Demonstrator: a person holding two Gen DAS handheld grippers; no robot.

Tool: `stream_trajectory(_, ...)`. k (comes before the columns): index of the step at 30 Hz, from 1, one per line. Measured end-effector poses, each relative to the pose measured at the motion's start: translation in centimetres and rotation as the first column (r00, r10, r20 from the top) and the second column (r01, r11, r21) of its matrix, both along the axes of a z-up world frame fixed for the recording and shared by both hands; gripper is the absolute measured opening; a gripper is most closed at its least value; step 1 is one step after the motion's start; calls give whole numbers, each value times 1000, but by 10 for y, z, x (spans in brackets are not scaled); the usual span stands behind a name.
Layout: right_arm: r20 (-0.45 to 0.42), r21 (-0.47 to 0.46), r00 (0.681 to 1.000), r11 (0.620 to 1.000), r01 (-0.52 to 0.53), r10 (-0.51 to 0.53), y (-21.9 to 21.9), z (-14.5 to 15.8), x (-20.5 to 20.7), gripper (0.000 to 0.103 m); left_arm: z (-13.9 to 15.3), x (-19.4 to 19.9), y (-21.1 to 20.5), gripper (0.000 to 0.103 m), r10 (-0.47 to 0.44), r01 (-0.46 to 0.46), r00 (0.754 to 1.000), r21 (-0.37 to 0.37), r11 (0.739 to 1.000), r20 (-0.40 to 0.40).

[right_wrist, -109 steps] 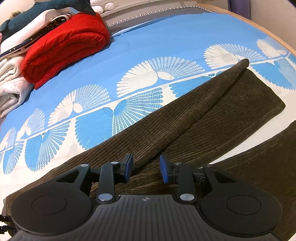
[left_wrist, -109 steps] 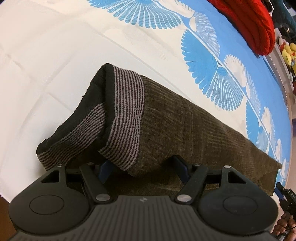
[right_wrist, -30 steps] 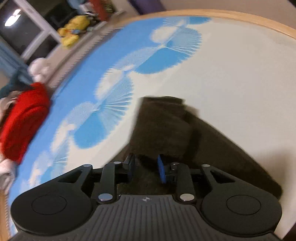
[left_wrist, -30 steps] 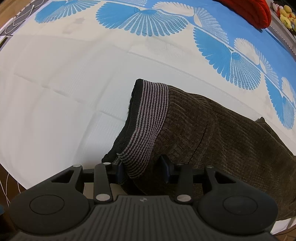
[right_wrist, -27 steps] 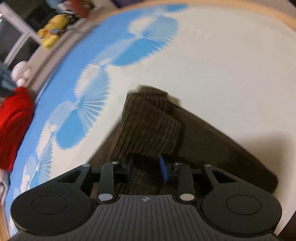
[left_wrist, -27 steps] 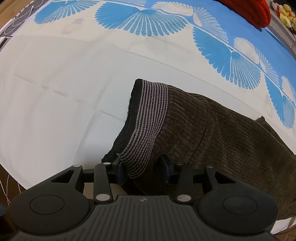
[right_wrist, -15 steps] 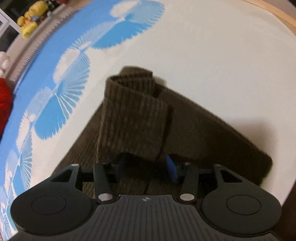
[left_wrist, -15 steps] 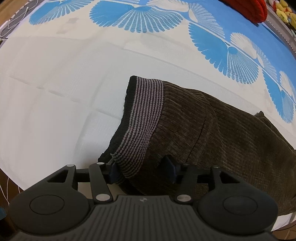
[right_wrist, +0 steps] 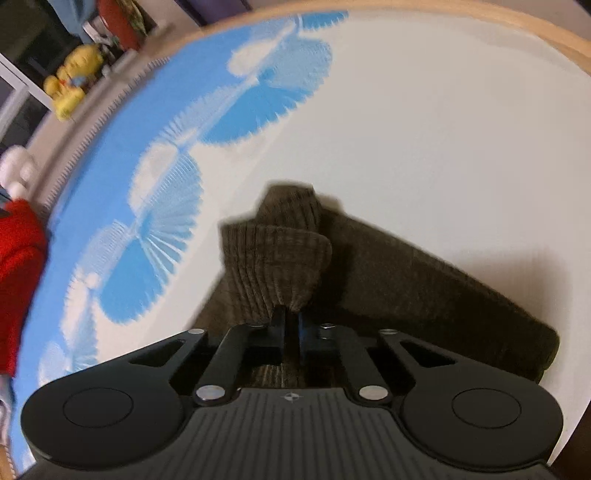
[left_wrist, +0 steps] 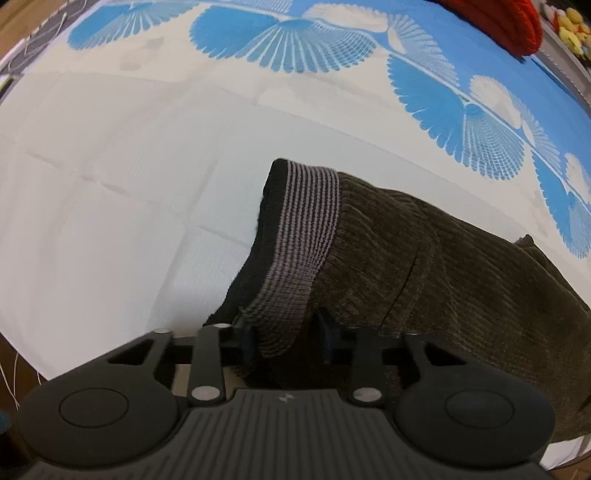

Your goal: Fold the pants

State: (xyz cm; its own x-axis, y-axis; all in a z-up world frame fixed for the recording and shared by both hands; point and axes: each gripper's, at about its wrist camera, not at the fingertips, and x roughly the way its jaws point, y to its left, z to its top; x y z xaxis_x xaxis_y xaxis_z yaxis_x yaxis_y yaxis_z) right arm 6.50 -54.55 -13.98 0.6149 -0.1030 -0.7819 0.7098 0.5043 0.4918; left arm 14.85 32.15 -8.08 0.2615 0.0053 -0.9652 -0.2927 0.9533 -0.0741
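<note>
My right gripper (right_wrist: 291, 326) is pinched tight on a bunched fold of the dark brown corduroy pants (right_wrist: 424, 280), which lie on the white bed cover with blue fan print (right_wrist: 424, 129), near its edge. My left gripper (left_wrist: 286, 339) has its jaws apart, straddling the grey-and-black striped ribbed waistband (left_wrist: 303, 236), not clamped on it.

Handling, as I judge it: soft, thick corduroy, limp, fairly light. It sags and bunches, won't slip much on the pads. The waistband is the firmest, thickest part, so I'd grip there on the left; on the right, at the folded edge through all layers, or the lower layer gets left behind.

No containers in view. A red knitted item (left_wrist: 498, 18) and yellow plush toys (right_wrist: 68, 92) sit far off.
</note>
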Motion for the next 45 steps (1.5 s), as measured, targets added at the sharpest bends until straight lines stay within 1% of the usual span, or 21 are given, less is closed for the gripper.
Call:
stream_trajectory(4, 101, -24, 994, 999, 48, -45, -1, 31, -27, 3, 12, -8, 0, 24, -4, 5, 998, -5, 1000, 55)
stream_trajectory(8, 112, -64, 989, 992, 104, -97, -1, 55, -71, 2, 32, -27, -6, 23, -56, 55, 990, 14, 998, 132)
stream_trajectory(10, 33, -88, 994, 990, 111, -109, -2, 56, -92, 2, 29, -35, -10, 23, -117, 111, 988, 66, 992, 103)
stream_trajectory(12, -62, -59, 991, 991, 117, -121, -9, 41, -105, 2, 19, -38, -11, 24, -146, 142, 988, 74, 987, 45)
stream_trajectory(15, -258, 29, 957, 989, 144, -132, -23, 1, -113, 2, 9, -38, -10, 25, -162, 162, 987, 69, 984, -8)
stream_trajectory(16, -282, 52, 949, 985, 164, -143, -26, -7, -115, 3, 7, -38, -10, 27, -163, 164, 986, 70, 984, -17)
stream_trajectory(18, -269, 88, 951, 979, 184, -155, -29, -13, -115, 5, 9, -39, -7, 36, -138, 140, 990, 77, 987, -28)
stream_trajectory(21, -271, 56, 954, 987, 150, -129, -25, -6, -109, 15, 26, -41, 0, 43, -89, 84, 995, 105, 991, 47)
stream_trajectory(22, -270, 54, 955, 988, 146, -127, -24, -4, -108, 31, 32, -42, 3, 43, -71, 61, 994, 123, 991, 80)
stream_trajectory(24, -299, 29, 946, 989, 142, -127, -21, -5, -108, 51, 43, -45, 6, 43, -46, 23, 989, 163, 986, 140)
stream_trajectory(28, -341, 20, 931, 989, 148, -133, -24, -15, -105, 51, 60, -45, 7, 43, -46, 13, 966, 130, 991, 255)
stream_trajectory(30, -337, 32, 931, 986, 162, -142, -28, -21, -104, 51, 61, -41, 1, 43, -77, 53, 960, 98, 994, 268)
stream_trajectory(31, -333, 36, 932, 986, 163, -142, -29, -23, -104, 51, 58, -39, -2, 43, -93, 74, 962, 82, 994, 258)
stream_trajectory(33, -321, 28, 937, 988, 152, -135, -29, -25, -103, 29, 42, -32, -10, 42, -131, 120, 975, 72, 990, 178)
stream_trajectory(34, -307, 32, 943, 989, 144, -128, -29, -24, -101, 22, 25, -27, -12, 42, -140, 132, 987, 99, 986, 79)
stream_trajectory(35, -309, 23, 943, 990, 139, -126, -27, -22, -100, 22, 8, -23, -11, 40, -139, 141, 990, 142, 980, -27)
stream_trajectory(36, -324, 1, 937, 991, 137, -129, -25, -19, -97, 22, -5, -21, -11, 43, -144, 160, 985, 177, 971, -99)
stream_trajectory(38, -343, -39, 927, 988, 149, -153, -20, -9, -96, 22, -3, -17, -8, 45, -148, 160, 985, 161, 974, -84)
stream_trajectory(41, -323, -196, 917, 964, 178, -235, -10, 20, -93, 28, 19, -20, -5, 43, -133, 126, 991, 196, 973, 24)
stream_trajectory(43, -252, -328, 939, 934, 144, -234, 3, 45, -82, 28, 34, -22, -8, 43, -144, 115, 984, 241, 964, 107)
stream_trajectory(45, -162, -423, 970, 901, 99, -183, 22, 65, -68, 32, 46, -19, -13, 43, -160, 120, 969, 207, 971, 187)
